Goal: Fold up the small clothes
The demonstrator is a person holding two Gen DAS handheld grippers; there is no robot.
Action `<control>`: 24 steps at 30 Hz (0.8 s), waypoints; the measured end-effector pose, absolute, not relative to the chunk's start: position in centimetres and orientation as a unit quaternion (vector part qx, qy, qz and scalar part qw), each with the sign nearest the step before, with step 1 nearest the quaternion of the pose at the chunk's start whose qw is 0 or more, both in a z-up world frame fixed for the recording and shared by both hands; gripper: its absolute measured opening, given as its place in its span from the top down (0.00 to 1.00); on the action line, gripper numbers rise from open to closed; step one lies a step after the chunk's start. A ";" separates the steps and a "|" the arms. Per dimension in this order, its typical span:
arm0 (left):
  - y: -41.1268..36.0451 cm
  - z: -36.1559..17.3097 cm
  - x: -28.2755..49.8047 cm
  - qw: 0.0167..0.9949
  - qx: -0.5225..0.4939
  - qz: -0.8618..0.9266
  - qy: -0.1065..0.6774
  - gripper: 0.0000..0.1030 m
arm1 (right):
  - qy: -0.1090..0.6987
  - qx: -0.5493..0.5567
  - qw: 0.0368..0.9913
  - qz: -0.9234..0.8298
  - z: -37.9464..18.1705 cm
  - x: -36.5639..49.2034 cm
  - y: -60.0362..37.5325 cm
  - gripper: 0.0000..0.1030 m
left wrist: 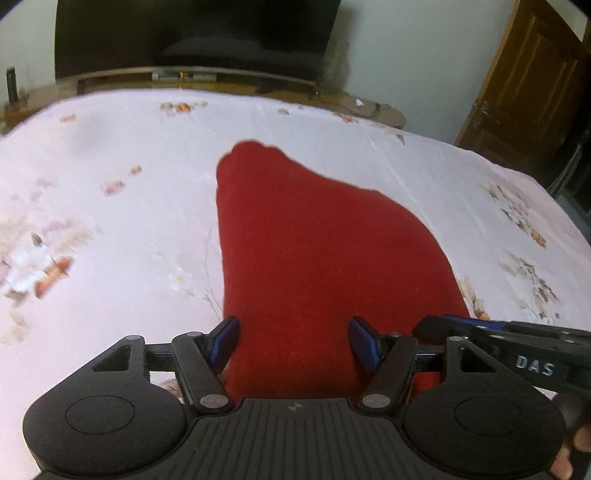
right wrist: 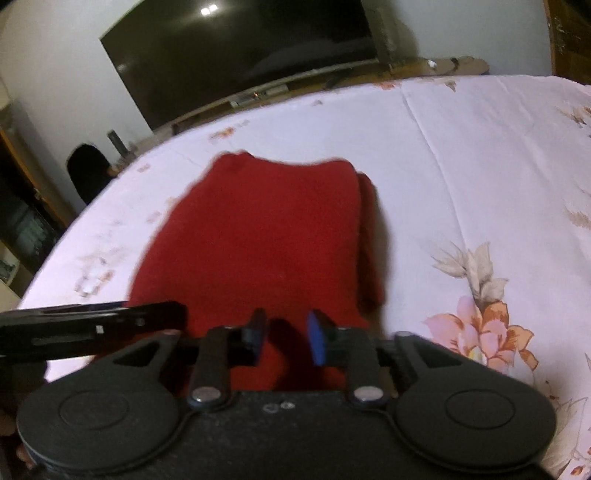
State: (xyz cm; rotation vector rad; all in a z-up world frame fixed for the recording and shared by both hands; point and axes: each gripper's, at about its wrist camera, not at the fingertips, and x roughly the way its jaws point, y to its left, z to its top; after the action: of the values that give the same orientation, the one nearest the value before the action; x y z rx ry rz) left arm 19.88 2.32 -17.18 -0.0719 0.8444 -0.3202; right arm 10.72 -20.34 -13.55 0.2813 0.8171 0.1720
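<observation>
A red knitted garment [left wrist: 314, 251] lies flat on the floral bedsheet [left wrist: 110, 177], folded lengthwise, narrower at its far end. My left gripper [left wrist: 293, 341] is open, its blue pads [left wrist: 225, 341] standing apart over the garment's near edge; nothing is between them. The right gripper's body shows at the right of this view [left wrist: 491, 332]. In the right wrist view the garment [right wrist: 255, 236] lies ahead with a folded layer along its right side. My right gripper [right wrist: 286, 338] is open with a narrower gap, over the garment's near edge.
The bed is covered by a white sheet with flower prints [right wrist: 480, 184]. A dark television [left wrist: 195, 33] stands on a low wooden cabinet [left wrist: 192, 75] beyond the bed's far edge. A brown door [left wrist: 528, 81] is at the far right.
</observation>
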 end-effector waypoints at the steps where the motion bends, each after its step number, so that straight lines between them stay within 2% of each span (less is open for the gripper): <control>1: 2.3 -16.8 19.6 0.902 -0.028 -0.152 0.402 0.37 | 0.389 0.131 0.908 0.084 -13.4 10.2 -20.0 0.69; 8: 2.0 -15.6 18.4 0.904 -0.013 -0.147 0.402 0.35 | 0.354 0.109 0.926 0.070 -11.8 8.4 -18.6 0.66; 10: 1.8 -16.1 18.4 0.900 -0.009 -0.139 0.412 0.26 | 0.375 0.094 0.921 0.054 -12.9 9.3 -18.3 0.65; 13: 1.4 -16.3 18.2 0.896 -0.001 -0.141 0.422 0.25 | 0.413 0.103 0.904 0.046 -14.4 9.8 -18.4 0.66; 17: 1.3 -14.8 17.3 0.899 0.016 -0.148 0.411 0.24 | 0.380 0.119 0.916 0.047 -12.2 8.6 -18.6 0.64; 18: 1.3 -14.3 17.1 0.901 0.018 -0.149 0.408 0.20 | 0.372 0.119 0.920 0.046 -11.5 8.3 -18.6 0.63; 19: 1.5 -13.8 16.8 0.902 0.019 -0.147 0.406 0.11 | 0.365 0.118 0.922 0.046 -10.9 8.0 -18.5 0.62; 21: 1.9 -12.6 16.3 0.908 0.020 -0.131 0.397 0.04 | 0.351 0.119 0.928 0.044 -9.7 7.4 -18.5 0.54; 22: 2.2 -12.1 16.0 0.911 0.020 -0.134 0.390 0.02 | 0.345 0.117 0.930 0.038 -9.2 7.0 -18.4 0.48; 24: 2.5 -11.0 15.2 0.916 0.027 -0.132 0.378 0.00 | 0.332 0.116 0.935 0.033 -8.2 6.1 -18.4 0.47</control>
State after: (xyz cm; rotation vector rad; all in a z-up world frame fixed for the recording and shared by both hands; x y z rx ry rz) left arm 15.24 2.55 -11.04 0.0555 0.7778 -0.2716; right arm 6.06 -18.38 -8.23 0.2378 0.6791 0.0682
